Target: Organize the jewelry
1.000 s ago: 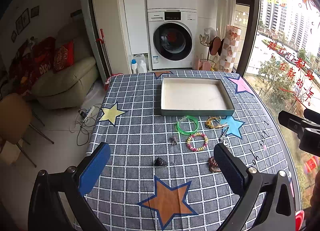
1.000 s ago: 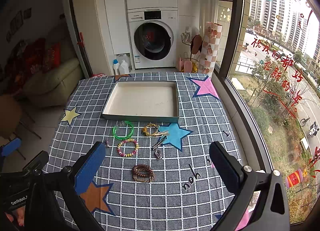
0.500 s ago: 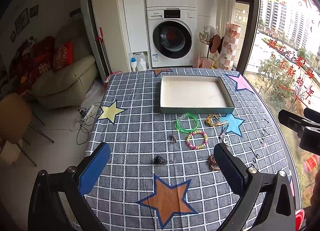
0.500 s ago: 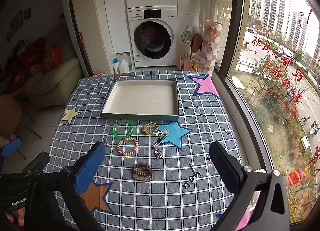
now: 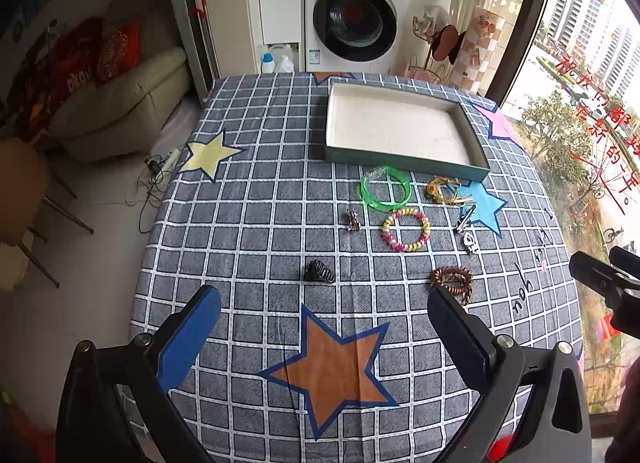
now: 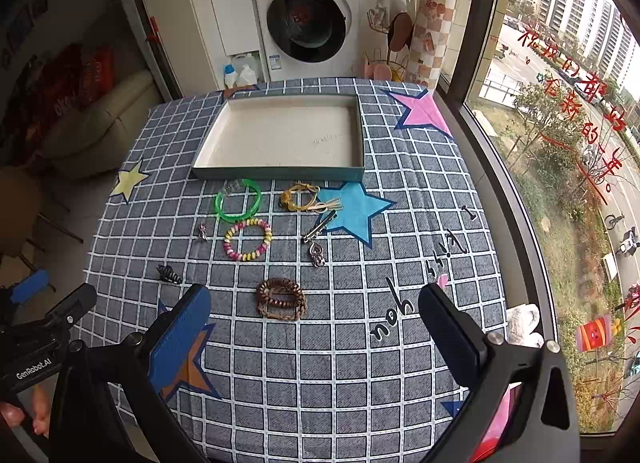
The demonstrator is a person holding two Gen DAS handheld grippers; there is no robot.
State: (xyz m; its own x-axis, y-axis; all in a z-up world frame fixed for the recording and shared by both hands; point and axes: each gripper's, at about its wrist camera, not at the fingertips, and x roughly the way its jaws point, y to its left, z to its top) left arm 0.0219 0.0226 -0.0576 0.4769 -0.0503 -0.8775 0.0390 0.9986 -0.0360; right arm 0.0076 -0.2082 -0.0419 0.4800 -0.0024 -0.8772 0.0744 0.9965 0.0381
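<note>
Right wrist view: right gripper, jaws wide, above brown bracelet; tray at 12 o'clock; left gripper likewise wide, empty.

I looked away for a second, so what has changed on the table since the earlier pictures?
Both open grippers, left and right, moved forward and lower toward the jewelry. Nothing was grabbed: the brown bracelet and green ring lie where they were, and the tray remains empty.

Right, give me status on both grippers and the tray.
Left gripper open, nothing held. Right gripper open, above the brown bracelet. Tray bare; all jewelry on the cloth in front of it. Nothing in the way.
</note>
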